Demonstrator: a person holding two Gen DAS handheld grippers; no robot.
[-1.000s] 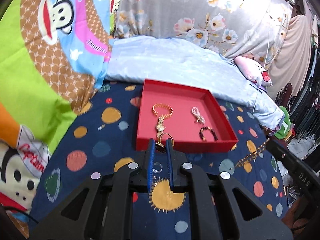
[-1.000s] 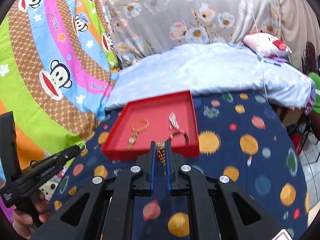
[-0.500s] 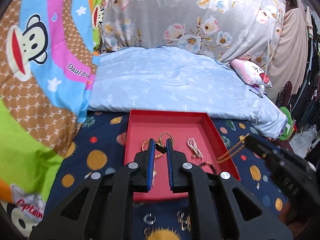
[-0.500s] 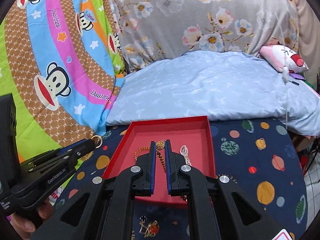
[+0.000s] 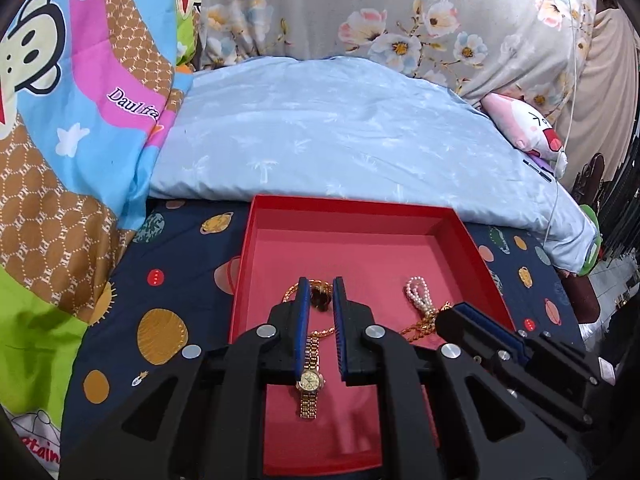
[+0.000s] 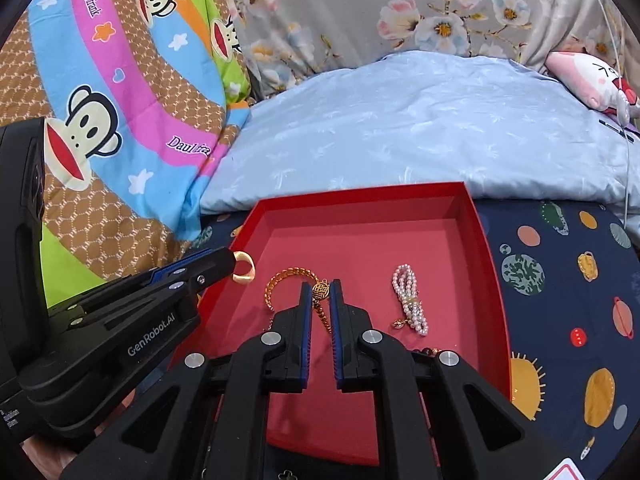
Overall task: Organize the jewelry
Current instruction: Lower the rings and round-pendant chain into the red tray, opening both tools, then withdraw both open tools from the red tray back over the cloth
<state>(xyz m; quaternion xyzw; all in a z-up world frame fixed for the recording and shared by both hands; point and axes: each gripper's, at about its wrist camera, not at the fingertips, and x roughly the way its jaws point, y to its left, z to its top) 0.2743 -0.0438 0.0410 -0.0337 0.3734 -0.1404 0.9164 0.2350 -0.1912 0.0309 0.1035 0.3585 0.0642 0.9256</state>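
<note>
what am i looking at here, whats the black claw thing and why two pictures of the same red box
No robot: a person holds a two-finger claw in each hand, with a camera on each looking along its fingers. So the two pictures are two viewpoints over one red tray on a planet-print sheet. The left gripper is shut on a gold ring; the right gripper is shut on a gold chain with a round pendant. Lying in the tray: a pearl strand, a gold bracelet and a gold watch.
</note>
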